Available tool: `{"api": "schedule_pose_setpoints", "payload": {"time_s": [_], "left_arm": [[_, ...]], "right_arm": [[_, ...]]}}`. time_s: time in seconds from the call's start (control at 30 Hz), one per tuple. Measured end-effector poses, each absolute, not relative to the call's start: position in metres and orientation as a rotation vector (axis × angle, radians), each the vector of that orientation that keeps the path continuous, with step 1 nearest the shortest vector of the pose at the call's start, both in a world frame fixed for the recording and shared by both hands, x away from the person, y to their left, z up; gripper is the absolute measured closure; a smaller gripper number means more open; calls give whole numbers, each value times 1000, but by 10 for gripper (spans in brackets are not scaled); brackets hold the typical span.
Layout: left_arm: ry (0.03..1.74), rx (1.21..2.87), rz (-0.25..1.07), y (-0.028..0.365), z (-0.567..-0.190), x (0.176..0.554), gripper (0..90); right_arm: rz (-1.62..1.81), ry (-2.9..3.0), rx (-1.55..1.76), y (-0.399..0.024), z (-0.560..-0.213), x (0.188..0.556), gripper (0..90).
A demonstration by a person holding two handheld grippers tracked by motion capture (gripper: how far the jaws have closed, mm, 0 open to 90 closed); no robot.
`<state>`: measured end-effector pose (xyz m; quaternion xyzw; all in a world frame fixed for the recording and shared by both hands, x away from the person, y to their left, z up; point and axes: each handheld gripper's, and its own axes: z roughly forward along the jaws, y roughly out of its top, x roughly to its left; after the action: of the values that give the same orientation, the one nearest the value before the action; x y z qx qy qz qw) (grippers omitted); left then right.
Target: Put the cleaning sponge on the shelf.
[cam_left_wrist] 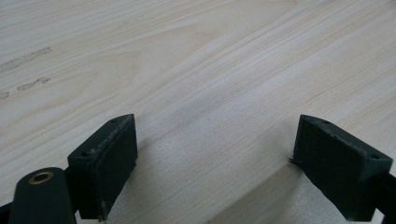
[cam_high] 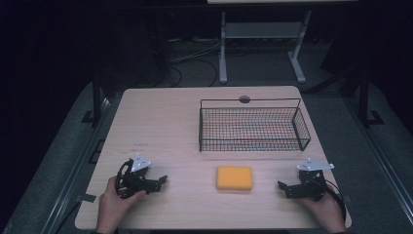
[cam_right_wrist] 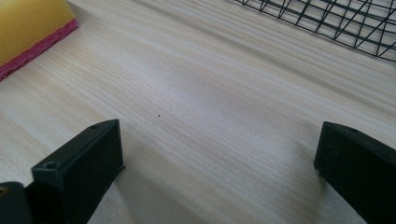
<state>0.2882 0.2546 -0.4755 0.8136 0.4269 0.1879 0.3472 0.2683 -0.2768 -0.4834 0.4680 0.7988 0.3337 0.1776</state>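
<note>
I am looking down at the wooden table [cam_high: 160, 122] from the high view. The yellow sponge [cam_high: 234, 178] is lying flat near the front of the table, right between my two grippers and apart from both. My left gripper [cam_high: 163, 181] is sitting low over the table on one side of the sponge, and its jaws are standing wide apart with only bare wood between them. My right gripper [cam_high: 282, 187] is sitting on the other side, and its jaws are standing wide apart too, gripping nothing. In the right gripper view the sponge [cam_right_wrist: 28, 28] is peeking in at the top corner, and I am seeing a pink layer under its yellow top. The black wire basket [cam_high: 253, 127] is standing behind the sponge, farther back on the table.
</note>
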Motion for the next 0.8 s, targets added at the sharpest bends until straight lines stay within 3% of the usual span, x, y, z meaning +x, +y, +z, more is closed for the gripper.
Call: {"api": "schedule_pose_setpoints", "payload": {"time_s": [0.23,0.37,0.43,0.53,0.8], "left_arm": [[1109,2109,488,255,-475,288,128],[1108,2110,489,255,-475,288,128],[1108,2110,489,255,-475,288,128],[1111,2108,490,254,-475,288,128],[1118,2107,495,253,-475,289,127]], "right_arm": [[943,2267,1320,-278,-483,268,21],[941,2265,1323,-281,-479,267,151],[940,2265,1327,-282,-478,267,155],[956,2281,1340,-282,-475,267,248],[986,2322,1314,-278,-473,268,359]]}}
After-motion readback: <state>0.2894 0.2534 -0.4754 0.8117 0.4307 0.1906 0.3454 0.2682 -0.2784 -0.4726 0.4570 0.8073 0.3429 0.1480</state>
